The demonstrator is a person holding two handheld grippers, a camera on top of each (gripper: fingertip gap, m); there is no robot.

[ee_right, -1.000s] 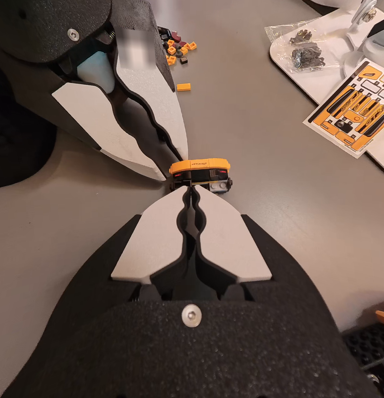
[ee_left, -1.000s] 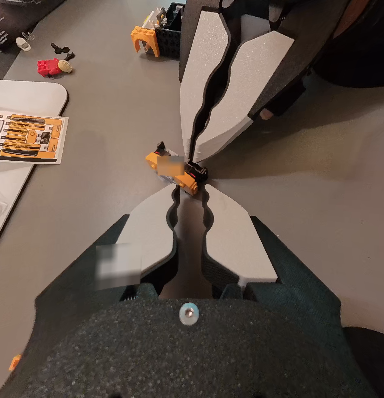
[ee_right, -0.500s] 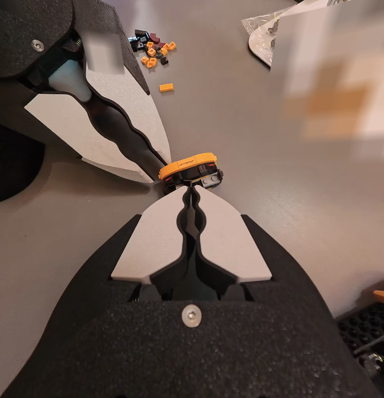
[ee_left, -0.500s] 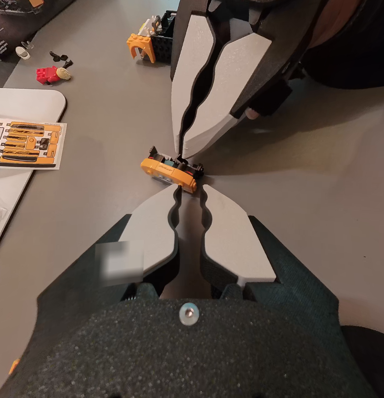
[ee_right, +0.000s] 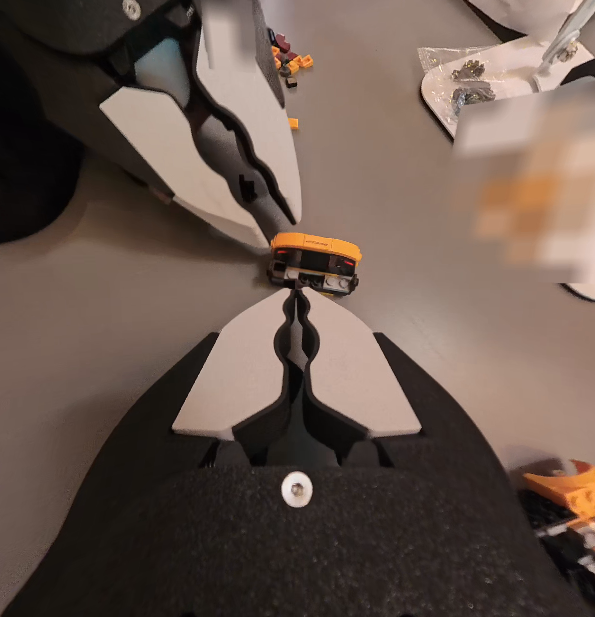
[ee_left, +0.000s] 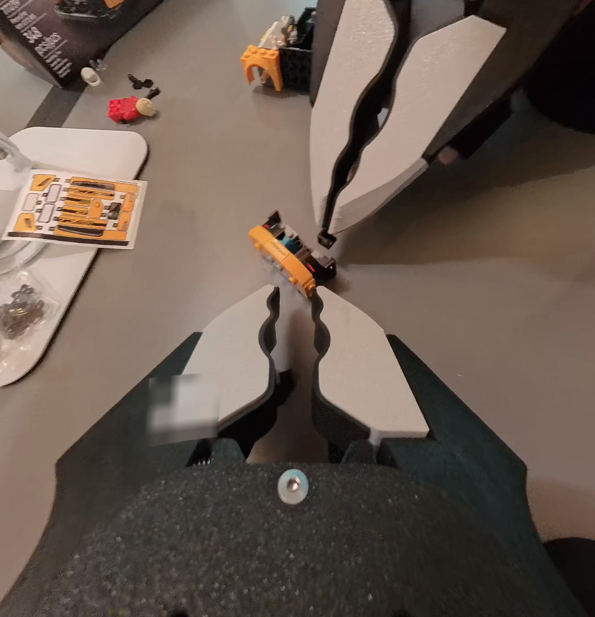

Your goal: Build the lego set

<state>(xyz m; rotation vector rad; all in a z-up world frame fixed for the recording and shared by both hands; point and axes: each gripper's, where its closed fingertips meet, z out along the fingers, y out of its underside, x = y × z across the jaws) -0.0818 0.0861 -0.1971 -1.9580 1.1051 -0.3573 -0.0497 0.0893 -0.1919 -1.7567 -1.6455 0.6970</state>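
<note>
step: fitting a small black piece point(ee_left: 326, 239) onto the orange-and-black sub-build point(ee_left: 289, 255) lying mid-counter point(ee_left: 456, 334) | right tool point(ee_left: 327, 230): clenched on that piece, just beside the build | left tool point(ee_left: 294, 293): released, touching the build's end | next: likely brace build, align, press down

- Lego sub-assembly point(ee_left: 291, 255) on table point(ee_left: 205, 167), between the two grippers' tips.
- Left gripper point(ee_left: 294, 292) just before it; right gripper point(ee_left: 326, 230) behind, holding small piece point(ee_left: 326, 239).
- Sticker sheet point(ee_left: 79, 210) on board point(ee_left: 89, 147), far left.
- Minifigure parts point(ee_left: 130, 108) behind board.
- Arch brick point(ee_left: 261, 65) beside partial build point(ee_left: 296, 33), far back.
</note>
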